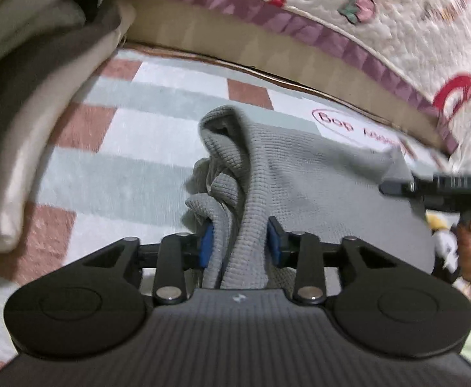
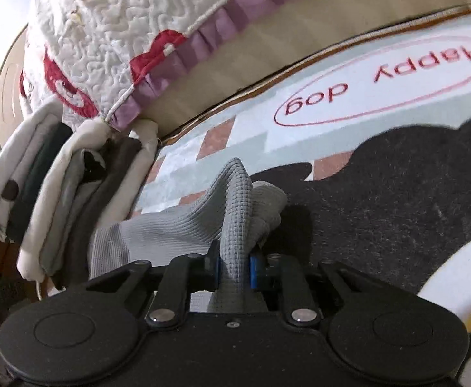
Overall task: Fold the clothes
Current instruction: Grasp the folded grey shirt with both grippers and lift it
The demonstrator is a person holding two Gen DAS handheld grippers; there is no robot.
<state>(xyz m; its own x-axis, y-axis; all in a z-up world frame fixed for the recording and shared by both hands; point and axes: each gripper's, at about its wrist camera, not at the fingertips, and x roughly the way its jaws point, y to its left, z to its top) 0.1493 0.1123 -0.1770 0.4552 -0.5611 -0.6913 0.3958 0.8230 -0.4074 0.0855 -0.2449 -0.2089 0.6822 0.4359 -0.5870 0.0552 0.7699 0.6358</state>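
Note:
A grey waffle-knit garment (image 1: 300,174) is held up between both grippers over a checked rug (image 1: 132,174). My left gripper (image 1: 240,245) is shut on a bunched edge of the garment, its blue pads (image 1: 207,246) pressing the folds. My right gripper (image 2: 234,269) is shut on another bunched edge of the same garment (image 2: 177,222). The right gripper also shows at the right of the left wrist view (image 1: 428,185), with the hand holding it below. The garment hangs stretched between the two.
A quilted bed cover with a purple frill (image 1: 348,32) hangs over the bed edge behind. A stack of folded clothes (image 2: 58,193) sits at the left; it also shows in the left wrist view (image 1: 26,113). The rug (image 2: 396,193) has a black patch and "Happy dog" lettering (image 2: 380,77).

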